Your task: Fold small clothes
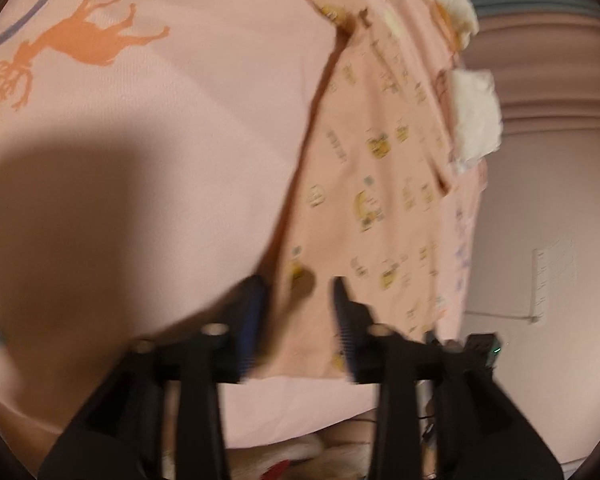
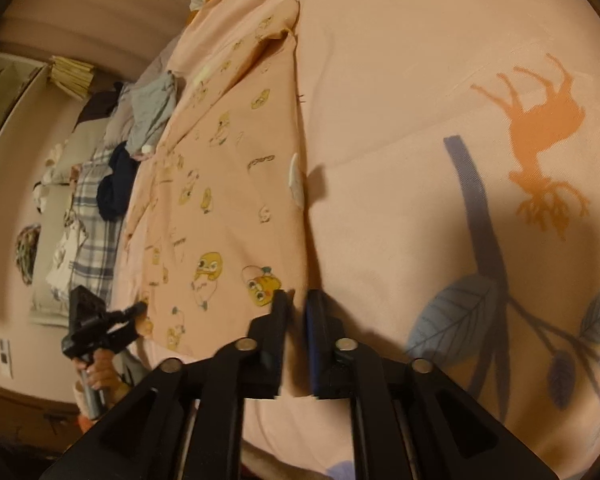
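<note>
A small pink garment point(image 1: 380, 184) printed with yellow cartoon figures lies flat on the pink bedspread point(image 1: 180, 140). My left gripper point(image 1: 299, 304) hovers over the garment's near left edge. Its jaws stand well apart, with cloth lying under the gap and no pad pressing on it. In the right wrist view the same garment point(image 2: 220, 184) lies left of centre. My right gripper point(image 2: 298, 310) is at its near right edge with a narrow gap between the fingers and nothing pinched. Far left, a hand point(image 2: 100, 372) holds the other gripper point(image 2: 140, 309) at the garment's near left corner.
The bedspread has an orange deer point(image 2: 540, 120) and blue leaves point(image 2: 456, 316). White cloth point(image 1: 476, 116) lies past the garment. A heap of other clothes point(image 2: 148, 108) and a plaid cloth point(image 2: 92, 220) lie along the bed's left side. A wall with a socket point(image 1: 540, 284) is close by.
</note>
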Available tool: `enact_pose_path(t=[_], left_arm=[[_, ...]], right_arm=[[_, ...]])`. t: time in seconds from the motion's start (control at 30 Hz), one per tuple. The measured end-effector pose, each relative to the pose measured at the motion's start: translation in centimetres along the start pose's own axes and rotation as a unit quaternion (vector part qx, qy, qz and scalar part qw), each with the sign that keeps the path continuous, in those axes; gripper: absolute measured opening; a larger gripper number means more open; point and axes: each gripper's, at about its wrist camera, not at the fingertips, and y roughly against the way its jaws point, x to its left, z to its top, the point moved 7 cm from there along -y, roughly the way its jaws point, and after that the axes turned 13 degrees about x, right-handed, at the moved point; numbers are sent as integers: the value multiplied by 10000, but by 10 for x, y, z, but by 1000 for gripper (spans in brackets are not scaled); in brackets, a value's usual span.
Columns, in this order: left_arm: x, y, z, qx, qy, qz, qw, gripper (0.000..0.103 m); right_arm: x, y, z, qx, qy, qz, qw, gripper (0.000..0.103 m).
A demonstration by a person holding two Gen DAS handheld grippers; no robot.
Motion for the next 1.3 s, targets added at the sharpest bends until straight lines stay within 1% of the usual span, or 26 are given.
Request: enact_pose_path(t=[0.03, 0.07, 0.13, 0.17, 0.2, 0.23, 0.27, 0.3, 0.4, 0.5, 0.57, 0.63, 0.67, 0.73, 0.77, 0.8, 0.87, 0.9, 0.93, 1.0, 1.03, 1.07, 1.1, 1.2, 1.23, 1.3], left_arm=[[-3, 0, -1, -32, -40, -59, 10000, 59], [-8, -2, -2, -93, -127, -19, 9999, 61], [-19, -10, -4, -142, -506, 425, 9977, 58], [-25, -14, -5, -165, -688, 616, 9956, 46], [-27, -18, -6, -165, -771, 762, 9940, 30], [-27, -23, -7, -76, -779, 948, 9924, 9], [-24, -25, -8, -52, -753, 1099, 9911, 5], [-20, -24, -8, -65, -734, 1133, 9908, 5], [-20, -14, -14, -134, -751, 1147, 9905, 4], [-19, -7, -20, -125, -770, 1157, 9902, 4], [-18, -3, -25, -91, -759, 1171, 9902, 3], [-18, -2, -31, -81, -854, 1274, 9881, 4], [-18, -5, -31, -40, -897, 1421, 9858, 4], [-9, -8, -31, 13, -802, 1703, 9821, 5], [-2, -8, -29, -3, -705, 1692, 9831, 5], [2, -7, -29, 11, -607, 1552, 9860, 6], [7, -1, -27, 10, -442, 1419, 9889, 8], [8, 3, -27, -25, -437, 1504, 9877, 8], [10, 9, -25, -87, -481, 1687, 9844, 8], [14, 24, -22, -294, -549, 2152, 9746, 6], [19, 34, -18, -424, -536, 2379, 9689, 3], [25, 41, -16, -478, -490, 2470, 9666, 3], [30, 47, -13, -520, -407, 2483, 9664, 3], [39, 60, 4, -644, -202, 2395, 9685, 5], [42, 64, 10, -695, -163, 2416, 9678, 7], [45, 75, 29, -871, -17, 2511, 9640, 8]], right_arm=[[2, 0, -1, -33, 3, 111, 9999, 25], [3, 0, -2, -48, -9, 217, 9998, 34], [8, -6, -3, -76, -88, 491, 9987, 36], [10, -9, -3, -78, -111, 547, 9984, 35], [12, -13, -3, -90, -106, 569, 9983, 31], [14, -15, -3, -135, -96, 512, 9986, 23], [16, -16, -3, -179, -75, 464, 9987, 9], [16, -19, -3, -144, -91, 441, 9989, 8], [14, -12, -6, -245, -157, 564, 9980, 7], [17, 1, -11, -400, -28, 732, 9965, 7], [23, 9, -15, -444, 86, 692, 9966, 7], [29, 11, -16, -455, 188, 652, 9967, 7], [32, 11, -18, -448, 257, 588, 9969, 7], [31, 6, -18, -371, 380, 10, 9986, 7], [28, 2, -19, -301, 406, -249, 9984, 7], [21, -1, -19, -225, 378, -464, 9980, 7], [8, -9, -20, -41, 146, -560, 9983, 7], [6, -8, -20, -30, 118, -526, 9985, 7], [4, -5, -20, -55, 127, -566, 9983, 7], [1, 5, -21, -137, 257, -1018, 9944, 7], [-2, 12, -21, -174, 357, -1430, 9889, 7], [-4, 17, -20, -192, 372, -1634, 9857, 7], [-10, 24, -19, -226, 335, -1863, 9817, 7], [-19, 34, -16, -227, 220, -2083, 9776, 7], [-20, 39, -14, -266, 184, -2183, 9753, 7], [-19, 47, -7, -415, 217, -2432, 9689, 8]])
